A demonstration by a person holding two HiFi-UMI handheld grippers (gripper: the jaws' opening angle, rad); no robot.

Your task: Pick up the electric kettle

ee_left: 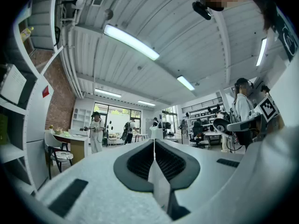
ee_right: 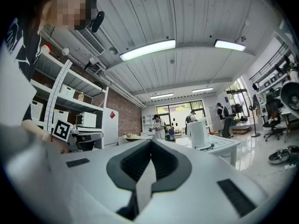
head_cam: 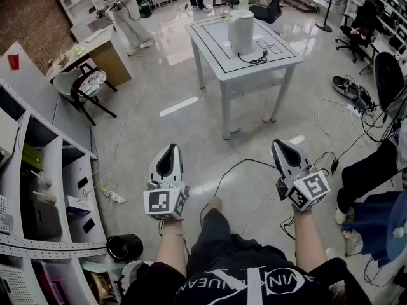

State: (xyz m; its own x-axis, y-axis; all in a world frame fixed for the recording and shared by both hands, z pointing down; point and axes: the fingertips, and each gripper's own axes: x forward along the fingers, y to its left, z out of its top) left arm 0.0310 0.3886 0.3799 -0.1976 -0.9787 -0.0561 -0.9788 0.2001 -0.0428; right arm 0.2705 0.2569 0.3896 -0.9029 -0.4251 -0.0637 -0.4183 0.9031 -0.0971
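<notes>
Head view: the table [head_cam: 216,43] stands well ahead of me, with the electric kettle [head_cam: 241,30] near its middle, toward the far edge. My left gripper [head_cam: 169,150] and right gripper [head_cam: 280,146] have their jaws together on nothing. I judge the approach not yet begun; next I must close in and part one pair of jaws.

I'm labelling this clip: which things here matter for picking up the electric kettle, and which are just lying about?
Job: electric kettle, white table under it, left gripper, right gripper (both shut, empty).
Lying about: chair, black bin, power strip, shoes.
</notes>
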